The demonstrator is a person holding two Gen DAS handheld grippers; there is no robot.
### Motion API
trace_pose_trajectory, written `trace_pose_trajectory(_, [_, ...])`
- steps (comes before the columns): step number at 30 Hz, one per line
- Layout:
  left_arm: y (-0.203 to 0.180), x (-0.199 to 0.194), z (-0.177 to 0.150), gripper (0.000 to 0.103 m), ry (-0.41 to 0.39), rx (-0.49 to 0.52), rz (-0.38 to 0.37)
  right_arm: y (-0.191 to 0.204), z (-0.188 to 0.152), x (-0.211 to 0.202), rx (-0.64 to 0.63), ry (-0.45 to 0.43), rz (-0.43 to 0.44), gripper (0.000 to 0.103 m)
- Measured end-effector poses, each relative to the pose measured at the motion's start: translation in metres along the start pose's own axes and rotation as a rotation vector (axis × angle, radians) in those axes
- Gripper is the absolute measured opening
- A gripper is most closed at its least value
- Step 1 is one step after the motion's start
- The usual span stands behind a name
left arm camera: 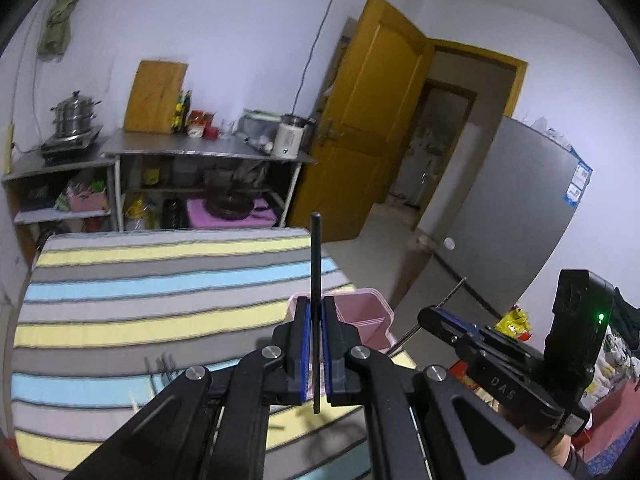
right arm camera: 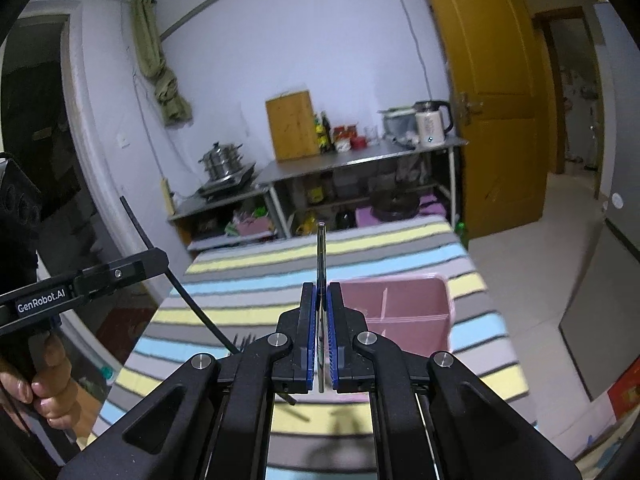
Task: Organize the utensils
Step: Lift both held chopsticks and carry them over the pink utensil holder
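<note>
Pink divided bin (right arm camera: 400, 312) waits on the striped table (left arm camera: 120, 280) while the left gripper (left arm camera: 316, 344) clamps a black chopstick (left arm camera: 316, 256) and the right gripper (right arm camera: 321, 340) a metal one (right arm camera: 321, 256), both lifted, ready for lowering into a compartment.

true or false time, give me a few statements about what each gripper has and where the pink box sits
1. The left gripper is shut on a black utensil. True.
2. The right gripper is empty with its jaws wide apart. False: it is shut on a silver utensil.
3. The pink box sits on the striped cloth. True.
4. The pink box is packed with utensils. False: its visible compartments look empty.
5. The yellow door is closed. False: it stands open.
</note>
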State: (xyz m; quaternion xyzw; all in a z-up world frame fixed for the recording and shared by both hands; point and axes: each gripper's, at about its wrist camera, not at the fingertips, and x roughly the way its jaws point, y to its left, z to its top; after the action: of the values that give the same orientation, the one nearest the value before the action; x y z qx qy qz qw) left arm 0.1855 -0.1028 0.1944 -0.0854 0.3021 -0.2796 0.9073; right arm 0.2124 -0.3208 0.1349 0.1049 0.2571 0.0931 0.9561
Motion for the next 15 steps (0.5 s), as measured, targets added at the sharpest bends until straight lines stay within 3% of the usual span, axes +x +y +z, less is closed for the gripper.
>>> trace_pose_trajectory(9, [-0.005, 0.049, 0.035, 0.005, -0.026, -0.017, -0.010, -0.020, 0.020, 0.018, 0.027, -0.038, -0.036, 0.005])
trace_pose_trajectory(15, [0.007, 0.095, 0.025, 0.005, 0.026, -0.029, -0.006, -0.034, 0.005, 0.050, 0.053, 0.013, -0.055, 0.005])
